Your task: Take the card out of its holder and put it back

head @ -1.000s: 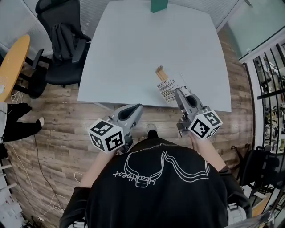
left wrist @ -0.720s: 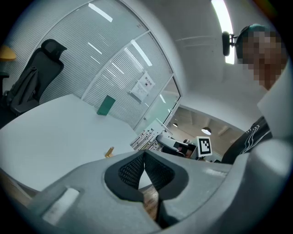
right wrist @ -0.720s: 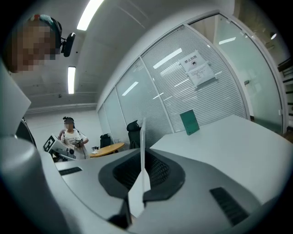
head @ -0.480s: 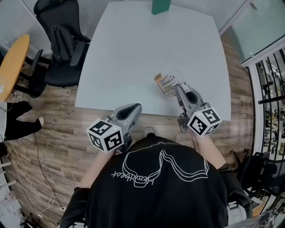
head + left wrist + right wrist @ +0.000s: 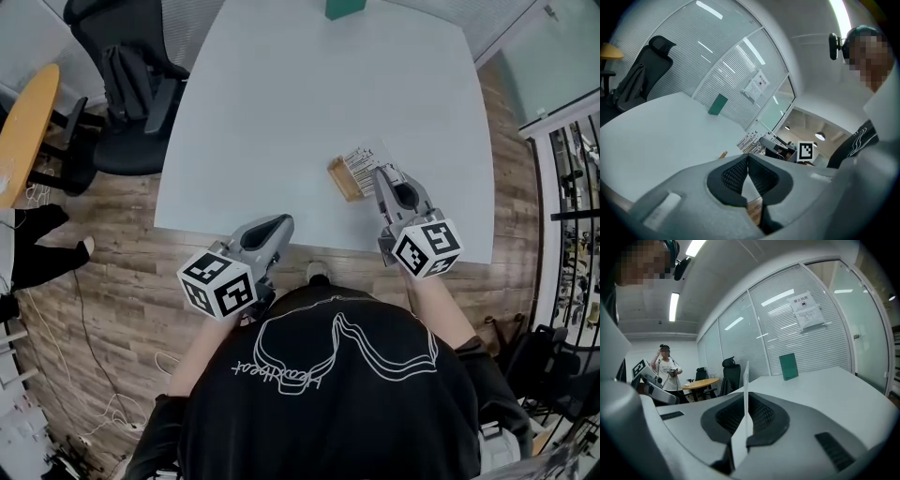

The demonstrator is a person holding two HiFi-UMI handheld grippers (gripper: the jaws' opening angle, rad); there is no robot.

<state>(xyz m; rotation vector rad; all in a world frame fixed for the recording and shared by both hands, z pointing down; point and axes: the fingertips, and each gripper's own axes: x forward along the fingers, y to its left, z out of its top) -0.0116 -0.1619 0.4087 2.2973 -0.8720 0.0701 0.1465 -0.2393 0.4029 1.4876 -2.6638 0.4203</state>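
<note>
- The right gripper [image 5: 382,174] reaches over the near right part of the white table [image 5: 281,112]. Its jaws are clamped on a thin sheet, which stands edge-on between the pads in the right gripper view.
- That sheet is the printed card [image 5: 361,157]. It sits in its holder, over the table just inside the near edge.
- The holder's wooden base [image 5: 342,179] lies at the card's left side, toward the middle of the table. No view shows whether the base touches the tabletop.
- The left gripper [image 5: 279,225] is held at the table's near edge, left of the card and apart from it. Its jaws are together with nothing between them.
- A green upright object [image 5: 341,7] stands at the table's far edge.
- A black office chair [image 5: 131,84] stands off the table's left side, and a round orange table [image 5: 23,131] is farther left.
- The person's black shirt [image 5: 328,394] fills the space below the table's near edge.
</note>
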